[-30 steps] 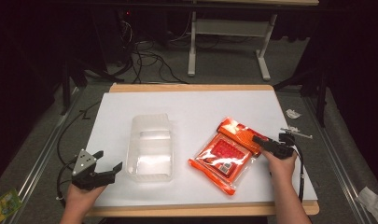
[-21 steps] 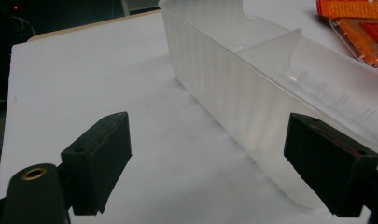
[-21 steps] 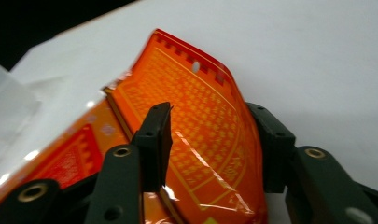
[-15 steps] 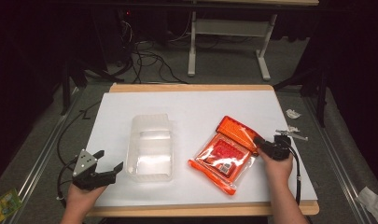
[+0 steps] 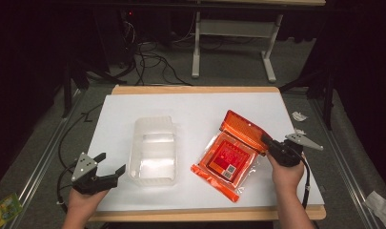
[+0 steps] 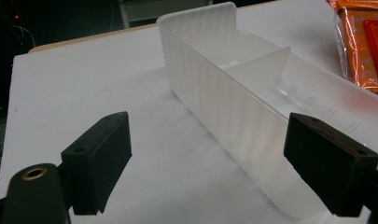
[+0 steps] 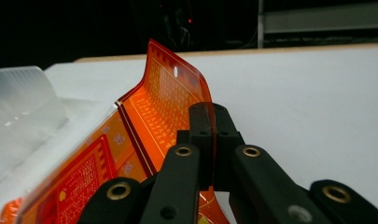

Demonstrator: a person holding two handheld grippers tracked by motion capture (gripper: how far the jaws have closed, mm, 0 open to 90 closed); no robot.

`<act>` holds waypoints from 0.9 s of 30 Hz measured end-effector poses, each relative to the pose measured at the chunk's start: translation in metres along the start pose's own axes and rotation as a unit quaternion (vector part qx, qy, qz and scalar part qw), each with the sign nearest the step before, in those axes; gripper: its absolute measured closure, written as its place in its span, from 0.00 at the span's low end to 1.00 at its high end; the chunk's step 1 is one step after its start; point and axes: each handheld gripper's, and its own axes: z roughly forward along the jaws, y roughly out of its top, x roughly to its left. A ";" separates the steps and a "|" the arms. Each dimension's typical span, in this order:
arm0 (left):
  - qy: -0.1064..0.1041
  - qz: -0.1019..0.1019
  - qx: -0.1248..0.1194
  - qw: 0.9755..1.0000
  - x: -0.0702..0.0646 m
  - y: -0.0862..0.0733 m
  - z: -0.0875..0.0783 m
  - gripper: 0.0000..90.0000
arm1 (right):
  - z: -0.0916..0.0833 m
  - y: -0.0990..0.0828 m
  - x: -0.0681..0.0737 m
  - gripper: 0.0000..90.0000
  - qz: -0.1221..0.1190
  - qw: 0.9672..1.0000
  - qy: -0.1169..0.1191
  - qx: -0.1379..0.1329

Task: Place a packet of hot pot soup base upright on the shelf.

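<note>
From above my right gripper (image 5: 268, 142) pinches the orange packet (image 5: 230, 155) beside the clear tray (image 5: 153, 150), my left gripper (image 6: 219, 161) gapes empty at the tray wall, and close-up the pinch sits near the packet's edge, so I'd lift slowly.

Recording lab or test bay, not a home. Dark room, black surrounds on all sides. One wood-edged table with a white top sheet (image 5: 190, 107) lit from above, standing on grey carpet floor (image 5: 228, 71). Metal floor rails (image 5: 43, 162) run along both sides of the table. Loose black cables (image 5: 152, 62) trail across the floor behind. White steel frame of a bench (image 5: 231, 45) beyond.
</note>
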 end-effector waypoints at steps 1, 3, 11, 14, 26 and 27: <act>0.000 0.000 0.000 1.000 0.000 0.000 0.000 0.17 | -0.003 0.002 0.003 1.00 -0.005 1.000 0.002 -0.007; -0.002 -0.002 0.000 1.000 0.000 0.000 -0.001 0.17 | -0.006 0.005 0.006 1.00 -0.013 1.000 0.002 -0.012; -0.007 -0.002 -0.009 1.000 -0.004 0.004 -0.004 0.17 | -0.024 0.021 0.031 1.00 -0.029 0.998 0.028 -0.054; -0.008 -0.001 -0.012 1.000 -0.006 0.005 -0.005 0.17 | -0.028 0.024 0.036 1.00 -0.032 0.997 0.037 -0.064; -0.016 0.007 -0.021 1.000 -0.015 0.009 -0.007 0.18 | -0.052 0.042 0.080 1.00 -0.068 0.987 0.092 -0.112; -0.019 0.007 -0.024 1.000 -0.016 0.009 -0.007 0.18 | -0.055 0.045 0.089 1.00 -0.076 0.985 0.104 -0.117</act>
